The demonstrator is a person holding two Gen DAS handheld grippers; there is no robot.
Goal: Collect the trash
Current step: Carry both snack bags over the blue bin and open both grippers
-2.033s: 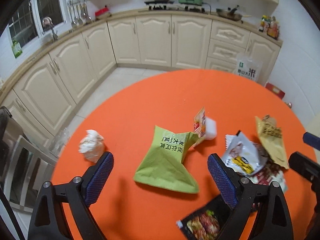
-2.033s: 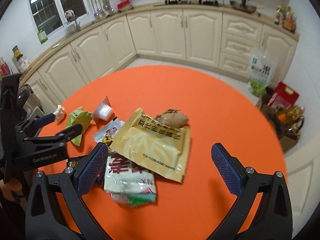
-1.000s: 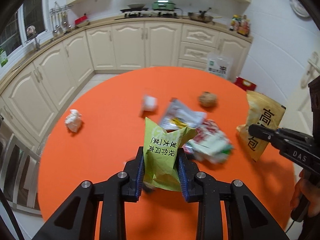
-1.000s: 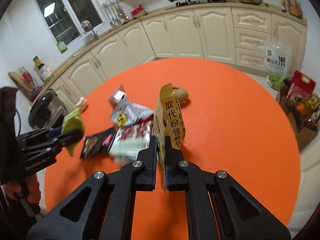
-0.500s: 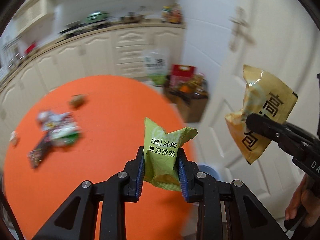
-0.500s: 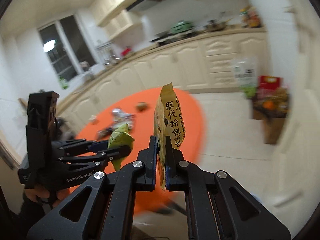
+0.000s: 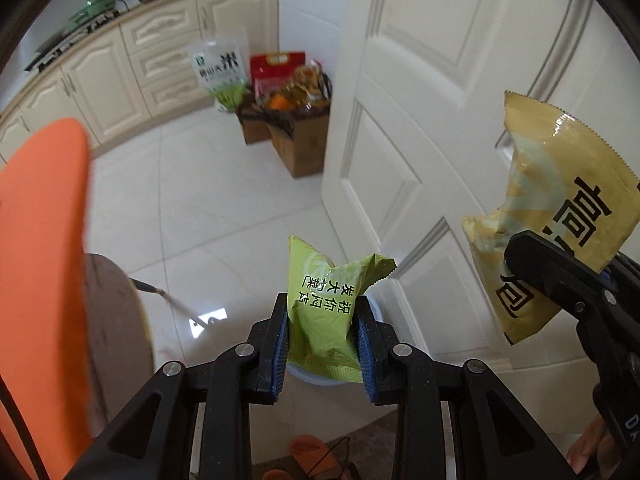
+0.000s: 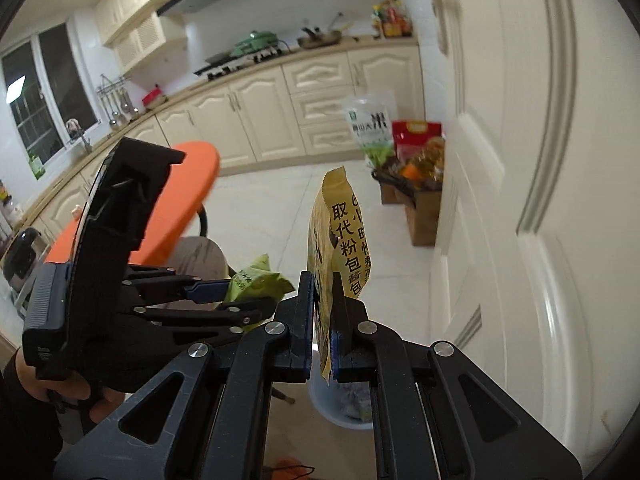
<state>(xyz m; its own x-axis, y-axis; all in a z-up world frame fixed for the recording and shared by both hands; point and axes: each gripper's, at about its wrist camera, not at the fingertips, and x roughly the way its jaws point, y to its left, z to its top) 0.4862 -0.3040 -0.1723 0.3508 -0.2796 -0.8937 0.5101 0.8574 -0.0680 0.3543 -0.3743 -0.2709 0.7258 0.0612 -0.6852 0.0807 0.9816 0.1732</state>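
Jaws around crinkled green packet [image 7: 322, 314], yellow packet [image 8: 338, 248]

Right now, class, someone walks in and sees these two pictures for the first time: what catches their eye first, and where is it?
Two snack wrappers held up over the white floor: a green wrapper clamped in the left tool, and a yellow wrapper pinched in the right tool, beside a white door. A pale bin sits below them, and the orange table edges in at left.

Yellow packet [image 8: 340, 232] above, seemingly, a bin [image 8: 340, 404]

white tiled floor [image 7: 224, 200], pale bin [image 8: 340, 404], cardboard box [image 7: 304, 144], orange table [image 7: 36, 240]
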